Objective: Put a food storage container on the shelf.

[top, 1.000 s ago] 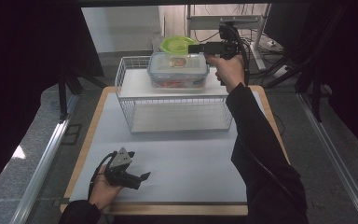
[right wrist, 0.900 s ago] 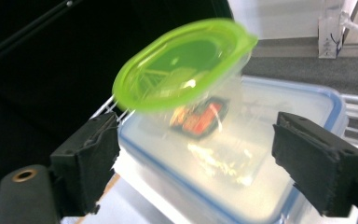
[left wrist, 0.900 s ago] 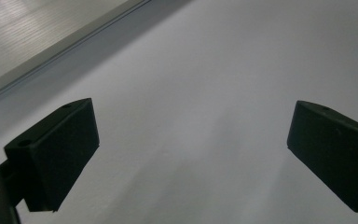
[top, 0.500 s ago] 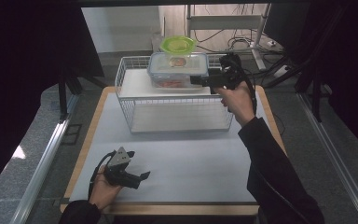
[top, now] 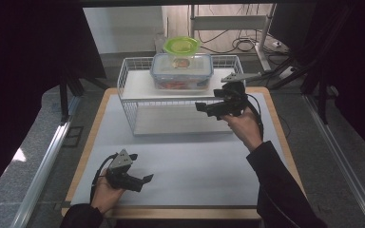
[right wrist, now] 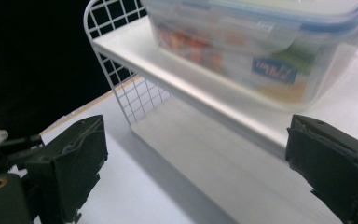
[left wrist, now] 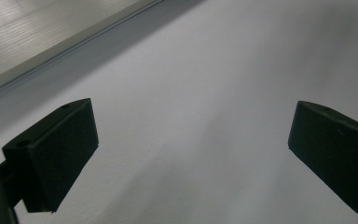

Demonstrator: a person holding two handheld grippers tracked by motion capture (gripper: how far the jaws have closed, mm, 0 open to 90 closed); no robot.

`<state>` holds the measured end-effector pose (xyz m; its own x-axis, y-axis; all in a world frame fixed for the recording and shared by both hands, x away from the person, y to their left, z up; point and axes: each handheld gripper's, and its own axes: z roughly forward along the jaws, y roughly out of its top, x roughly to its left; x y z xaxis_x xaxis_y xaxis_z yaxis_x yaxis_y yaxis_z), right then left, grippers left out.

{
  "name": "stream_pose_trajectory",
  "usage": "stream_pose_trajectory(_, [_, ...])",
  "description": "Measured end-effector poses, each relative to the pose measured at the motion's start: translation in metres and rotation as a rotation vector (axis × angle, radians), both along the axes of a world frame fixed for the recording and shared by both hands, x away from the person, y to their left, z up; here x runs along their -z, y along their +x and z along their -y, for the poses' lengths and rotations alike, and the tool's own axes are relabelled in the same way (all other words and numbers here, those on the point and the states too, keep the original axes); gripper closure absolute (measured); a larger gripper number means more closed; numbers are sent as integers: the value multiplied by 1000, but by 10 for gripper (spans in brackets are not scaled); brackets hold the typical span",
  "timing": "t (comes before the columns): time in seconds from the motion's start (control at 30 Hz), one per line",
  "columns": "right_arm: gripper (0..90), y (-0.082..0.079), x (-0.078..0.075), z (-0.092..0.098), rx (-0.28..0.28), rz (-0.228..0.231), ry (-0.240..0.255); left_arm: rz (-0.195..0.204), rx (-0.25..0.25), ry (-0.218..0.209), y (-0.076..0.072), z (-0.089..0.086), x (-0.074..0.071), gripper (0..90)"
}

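Note:
A clear lidded food container [top: 183, 71] with a blue-edged lid stands on the top shelf of a white wire rack [top: 133, 88]. A green lidded bowl [top: 181, 46] sits on top of it. My right gripper [top: 206, 110] hovers in front of the rack's right end and points left. Its jaws have just been opening and stand open with nothing between them. In the right gripper view the container [right wrist: 242, 42] and the top shelf [right wrist: 121, 46] lie just beyond that gripper [right wrist: 196, 168]. My left gripper [top: 141, 167] rests low at the front left, open over bare mat [left wrist: 191, 154].
The rack's lower shelf [top: 171, 124] is bare. A pale grey mat [top: 195, 161] covers the wooden table [top: 94, 128]. Behind the table are a metal stand and cables on the floor [top: 237, 45]. Dark screens flank both sides.
My right gripper came down from beside the green bowl, past the container, to the front of the rack's right end, nearer the person. The left gripper stayed put.

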<state>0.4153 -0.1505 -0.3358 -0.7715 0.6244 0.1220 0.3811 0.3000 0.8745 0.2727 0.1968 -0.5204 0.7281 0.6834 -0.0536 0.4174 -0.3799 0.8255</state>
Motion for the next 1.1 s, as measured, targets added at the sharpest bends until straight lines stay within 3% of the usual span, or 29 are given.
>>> stream_pose_trajectory(0.43, [0, -19, 39, 2, -12, 20, -35, -1, 4, 8, 0, 1, 1, 15])
stream_pose_trajectory(0.77, [0, -36, 73, 11, -5, 65, -69, 2, 10, 13, 0, 2, 1, 15])
stream_pose_trajectory(0.87, [0, -44, 80, 16, 8, 98, -74, 4, 13, 11, 0, 2, 1, 16])
stream_pose_trajectory(1.1, [0, -58, 90, 23, -1, 88, -61, 9, 25, 5, -1, 3, 1, 18])
